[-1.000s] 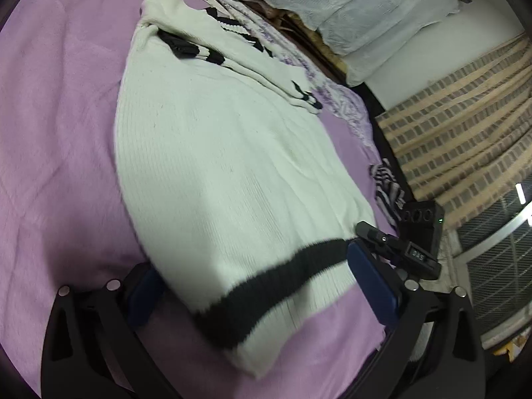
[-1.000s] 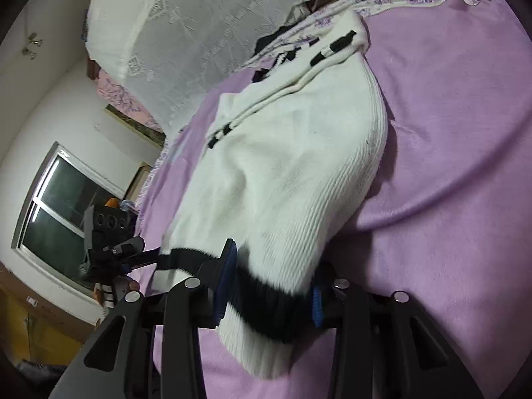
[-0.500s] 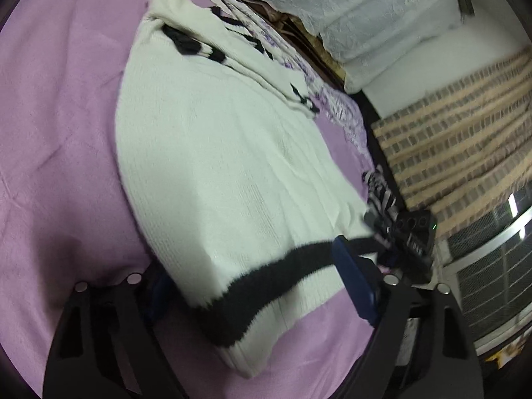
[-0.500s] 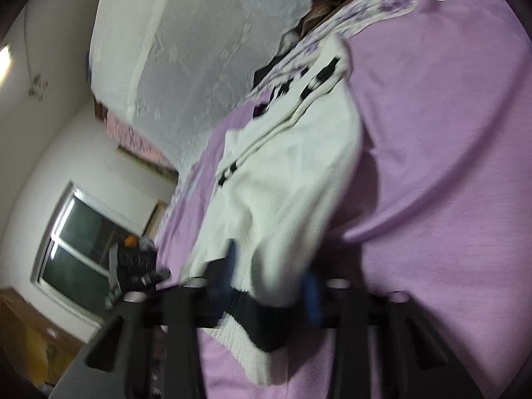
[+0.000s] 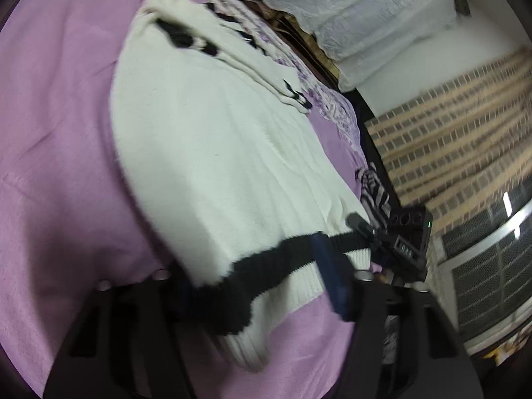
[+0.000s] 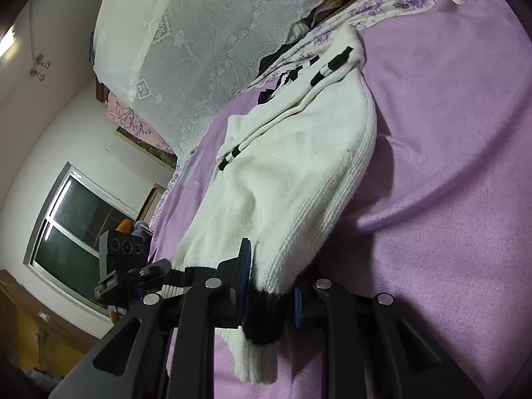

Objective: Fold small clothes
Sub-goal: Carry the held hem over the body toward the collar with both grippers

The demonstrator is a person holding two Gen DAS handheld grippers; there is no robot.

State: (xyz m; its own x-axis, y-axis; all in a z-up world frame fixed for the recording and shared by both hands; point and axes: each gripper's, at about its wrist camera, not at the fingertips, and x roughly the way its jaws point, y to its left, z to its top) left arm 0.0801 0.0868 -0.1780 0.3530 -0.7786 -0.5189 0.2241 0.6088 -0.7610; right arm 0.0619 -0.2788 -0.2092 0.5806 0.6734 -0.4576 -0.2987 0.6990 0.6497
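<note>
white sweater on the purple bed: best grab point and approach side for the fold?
Take the white sweater at its ribbed hem with the black stripe, one tong set per hem corner, coming in from the near open edge. The hem is the thick free edge; the far end holds bunched sleeves. The right tongs already pinch that hem; the left tongs are closing around it.

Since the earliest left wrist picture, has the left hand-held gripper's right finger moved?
Yes. Its blue right finger has closed inward over the sweater hem's black stripe.
</note>
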